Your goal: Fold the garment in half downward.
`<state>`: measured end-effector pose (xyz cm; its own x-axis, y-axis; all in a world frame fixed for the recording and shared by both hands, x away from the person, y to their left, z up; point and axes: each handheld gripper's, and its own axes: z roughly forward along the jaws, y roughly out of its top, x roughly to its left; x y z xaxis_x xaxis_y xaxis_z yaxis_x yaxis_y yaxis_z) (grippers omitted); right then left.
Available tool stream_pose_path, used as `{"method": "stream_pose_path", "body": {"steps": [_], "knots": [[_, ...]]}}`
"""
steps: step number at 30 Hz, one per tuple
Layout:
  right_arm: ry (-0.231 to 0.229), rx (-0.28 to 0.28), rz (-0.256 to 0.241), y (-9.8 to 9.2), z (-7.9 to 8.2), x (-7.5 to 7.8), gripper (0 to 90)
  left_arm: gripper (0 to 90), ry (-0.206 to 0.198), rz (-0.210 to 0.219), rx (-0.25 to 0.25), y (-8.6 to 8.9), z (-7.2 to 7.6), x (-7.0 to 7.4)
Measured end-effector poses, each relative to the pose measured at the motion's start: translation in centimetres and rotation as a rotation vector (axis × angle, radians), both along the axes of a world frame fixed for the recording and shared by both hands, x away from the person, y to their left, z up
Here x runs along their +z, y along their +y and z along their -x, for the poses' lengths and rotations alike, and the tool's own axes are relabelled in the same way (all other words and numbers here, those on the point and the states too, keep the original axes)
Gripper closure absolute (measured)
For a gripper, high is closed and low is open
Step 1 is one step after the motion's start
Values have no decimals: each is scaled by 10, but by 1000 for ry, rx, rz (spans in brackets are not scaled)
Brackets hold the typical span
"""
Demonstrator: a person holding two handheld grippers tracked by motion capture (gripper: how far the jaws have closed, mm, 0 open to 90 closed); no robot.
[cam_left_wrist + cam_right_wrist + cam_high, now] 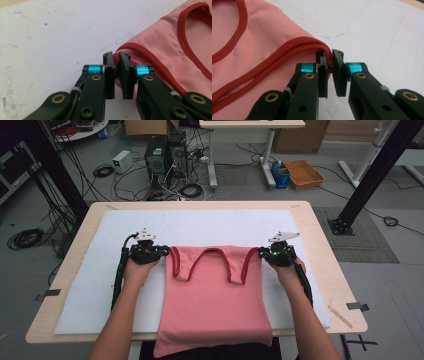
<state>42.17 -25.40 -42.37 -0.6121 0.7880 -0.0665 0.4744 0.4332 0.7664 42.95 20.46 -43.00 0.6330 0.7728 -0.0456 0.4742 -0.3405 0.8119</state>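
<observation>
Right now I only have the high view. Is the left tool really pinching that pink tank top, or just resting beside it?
Observer: Pinching. The left tool is shut on the tank top, at its red edge.
Operator: And the right tool?
Observer: The right tool clamps two red-trimmed edges stacked together.
Operator: Anything on the white mat?
Observer: The white mat carries faint blue pen lines.

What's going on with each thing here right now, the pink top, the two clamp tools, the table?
Pink tank top: spread flat, straps away from the person, hem hanging over the near table edge.
Left gripper: shut on the top's red-trimmed corner.
Right gripper: shut on the opposite red-trimmed corner.
White mat: lying flat under the top.
Table: bearing the mat.
</observation>
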Motion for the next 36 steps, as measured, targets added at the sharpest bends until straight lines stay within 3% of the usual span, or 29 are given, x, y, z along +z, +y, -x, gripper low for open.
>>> {"method": "stream_pose_path", "body": {"steps": [2, 5, 9, 10, 16, 21, 27, 31, 33, 36], "knots": [[11, -10, 5, 1, -5, 1, 840, 834, -14, 26, 13, 0, -3, 0], [14, -17, 11, 2, -12, 4, 839, 834, 9, 8, 14, -1, -11, 0], [14, -27, 15, 2, -21, 9, 839, 834, -2, 11, 23, -5, -20, 5], [15, -31, 22, 2, -23, 10, 839, 834, -4, 28, 24, -5, -22, 7], [14, -56, 25, -1, -37, 17, 839, 834, -9, -3, 31, -10, -39, 21], [-25, -61, -5, -1, -42, 29, 839, 834, -45, -6, 34, -12, -46, 37], [-20, -70, -15, -6, -45, 30, 839, 834, -53, 19, 22, -13, -42, 35], [-19, -54, -21, -7, -40, 25, 839, 833, -46, 16, 8, -11, -37, 28], [-25, -46, -33, -8, -37, 23, 839, 833, -56, 42, 11, -10, -33, 26], [-29, -39, -50, -10, -31, 22, 839, 833, -61, 41, 5, -9, -28, 25]]}}
